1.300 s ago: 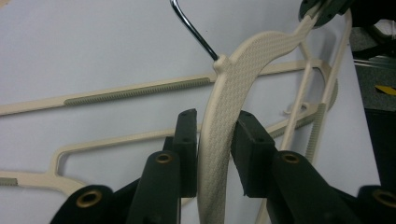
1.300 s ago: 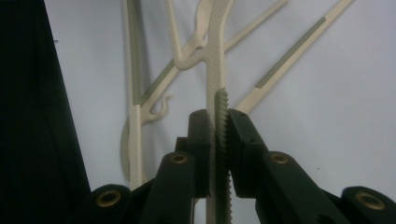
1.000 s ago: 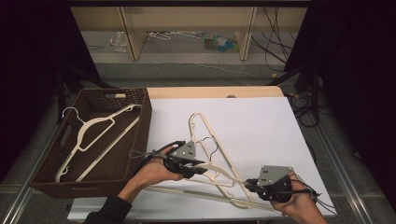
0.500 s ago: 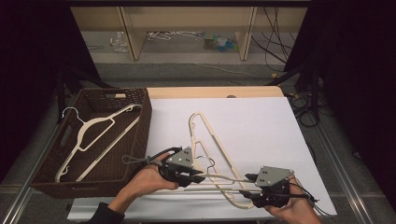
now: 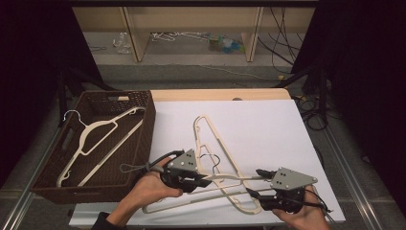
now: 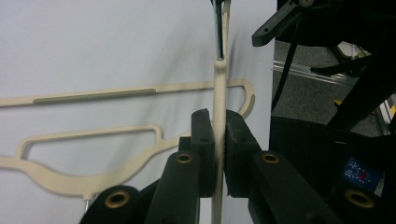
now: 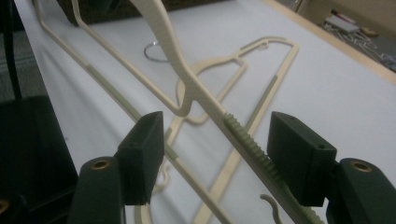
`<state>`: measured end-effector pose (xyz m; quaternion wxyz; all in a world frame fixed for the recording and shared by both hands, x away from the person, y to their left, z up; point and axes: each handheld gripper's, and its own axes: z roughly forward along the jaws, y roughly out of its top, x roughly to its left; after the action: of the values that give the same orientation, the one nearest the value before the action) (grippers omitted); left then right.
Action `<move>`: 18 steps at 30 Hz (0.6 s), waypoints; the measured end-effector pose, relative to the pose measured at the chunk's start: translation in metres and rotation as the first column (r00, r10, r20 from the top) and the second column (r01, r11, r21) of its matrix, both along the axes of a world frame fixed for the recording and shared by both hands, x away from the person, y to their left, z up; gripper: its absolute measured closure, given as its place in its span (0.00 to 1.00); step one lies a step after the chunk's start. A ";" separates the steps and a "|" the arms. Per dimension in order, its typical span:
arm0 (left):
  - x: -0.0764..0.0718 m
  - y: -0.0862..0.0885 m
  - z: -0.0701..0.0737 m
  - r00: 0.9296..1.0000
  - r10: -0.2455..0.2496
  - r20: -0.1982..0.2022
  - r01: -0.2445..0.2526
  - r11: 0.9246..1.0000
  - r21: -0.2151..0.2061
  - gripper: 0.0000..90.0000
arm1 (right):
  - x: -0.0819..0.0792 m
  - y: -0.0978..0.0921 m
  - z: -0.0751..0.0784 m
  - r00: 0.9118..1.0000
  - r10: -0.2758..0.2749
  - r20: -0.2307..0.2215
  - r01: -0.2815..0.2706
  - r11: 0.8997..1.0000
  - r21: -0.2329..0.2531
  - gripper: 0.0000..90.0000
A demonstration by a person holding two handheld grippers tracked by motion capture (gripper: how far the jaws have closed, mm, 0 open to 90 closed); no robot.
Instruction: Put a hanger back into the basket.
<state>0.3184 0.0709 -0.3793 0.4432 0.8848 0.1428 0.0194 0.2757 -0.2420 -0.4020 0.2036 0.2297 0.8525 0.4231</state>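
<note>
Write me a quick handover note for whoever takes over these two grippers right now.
Left gripper: shut on the lifted hanger, raised off the white table.
Right gripper: open, jaws either side of that hanger's ribbed bar, not clamped.
Other hangers lie tangled on the table.
Done: one hanger lies in the brown basket.
Left: probably free the lifted hanger and basket it, then the rest.

Counted: hangers, basket, grippers.
Three cream hangers [image 5: 225, 158] are seen on the table [image 5: 268, 124], one hanger [image 5: 95, 139] in one brown basket [image 5: 143, 120]; two grippers are counted.

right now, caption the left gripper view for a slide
Left gripper shut on a cream hanger above the white table.
</note>
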 end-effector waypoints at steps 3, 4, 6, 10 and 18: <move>-0.001 0.002 0.000 1.000 0.005 0.006 -0.005 1.000 0.005 0.95 | -0.003 0.000 0.005 0.999 -0.016 0.031 0.014 0.999 0.050 0.36; -0.001 0.002 -0.001 1.000 0.017 0.022 -0.017 1.000 0.015 0.95 | -0.004 -0.001 0.007 1.000 -0.003 0.027 0.002 0.998 0.063 0.36; 0.001 0.003 -0.005 0.999 0.015 0.030 -0.017 0.999 0.044 0.95 | -0.005 -0.001 0.008 1.000 0.004 0.028 -0.007 0.996 0.089 0.36; 0.003 0.005 -0.008 0.999 0.042 0.034 -0.044 0.998 0.048 0.95 | -0.006 0.000 0.007 1.000 0.007 0.025 -0.009 0.997 0.077 0.36; 0.009 0.020 0.006 0.988 0.150 0.045 -0.150 0.989 -0.006 0.95 | -0.009 -0.001 0.003 1.000 -0.002 0.014 0.001 0.998 0.070 0.35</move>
<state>0.3276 0.0905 -0.3732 0.4447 0.8703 0.1989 0.0727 0.2665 -0.2435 -0.3991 0.2015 0.2346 0.8355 0.4542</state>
